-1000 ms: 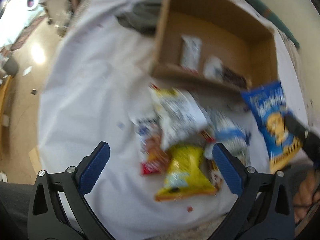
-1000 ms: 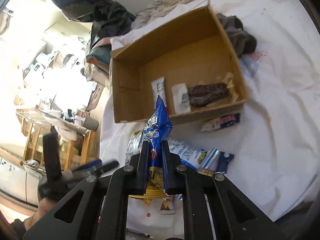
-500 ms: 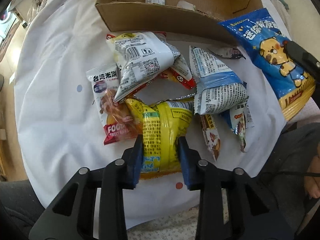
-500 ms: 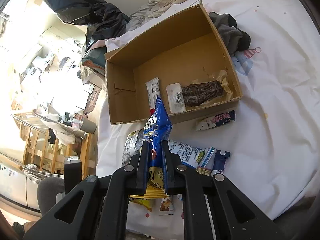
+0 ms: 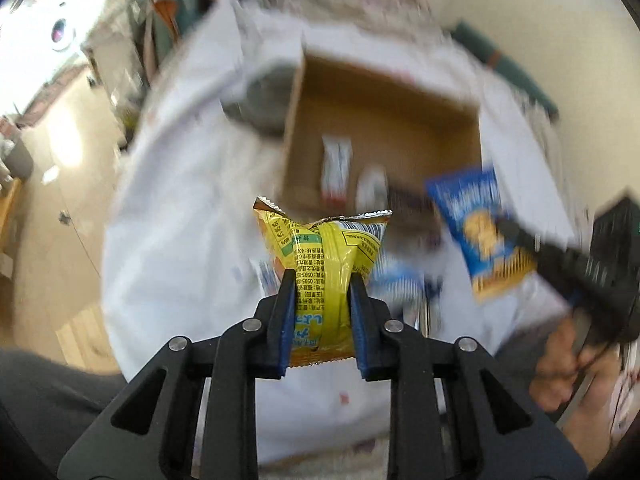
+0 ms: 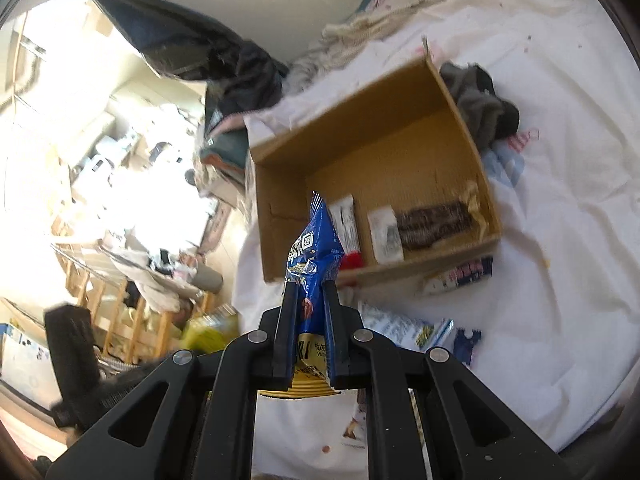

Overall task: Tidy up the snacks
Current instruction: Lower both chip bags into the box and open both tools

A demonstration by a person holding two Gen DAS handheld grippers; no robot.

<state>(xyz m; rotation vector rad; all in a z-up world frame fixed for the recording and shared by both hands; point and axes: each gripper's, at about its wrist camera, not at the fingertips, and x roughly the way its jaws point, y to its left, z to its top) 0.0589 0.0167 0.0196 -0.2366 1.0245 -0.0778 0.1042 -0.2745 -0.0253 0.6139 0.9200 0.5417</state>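
Observation:
My left gripper [image 5: 322, 280] has its jaws closing, and the pads press a yellow snack bag [image 5: 324, 240] that hangs lifted above the white sheet [image 5: 180, 220]. My right gripper [image 6: 310, 288] is shut on a blue snack bag [image 6: 316, 244], held upright just in front of the open cardboard box [image 6: 360, 120]. In the left wrist view the blue snack bag [image 5: 476, 220] shows at the right, in front of the cardboard box [image 5: 384, 120]. A white packet [image 6: 346, 224] and a dark brown pack [image 6: 432, 222] lie inside the box.
Loose snacks stay on the sheet by the box: a small packet [image 6: 456, 276] and a blue-white bag [image 6: 400, 326]. A grey cloth [image 6: 480, 104] lies against the box's right side. Clothes and furniture crowd the left; the white sheet [image 6: 560, 200] spreads to the right.
My left gripper came down open over the pile, shut on the yellow bag and lifted it off the sheet. The right gripper kept hold of the blue bag, barely moving.

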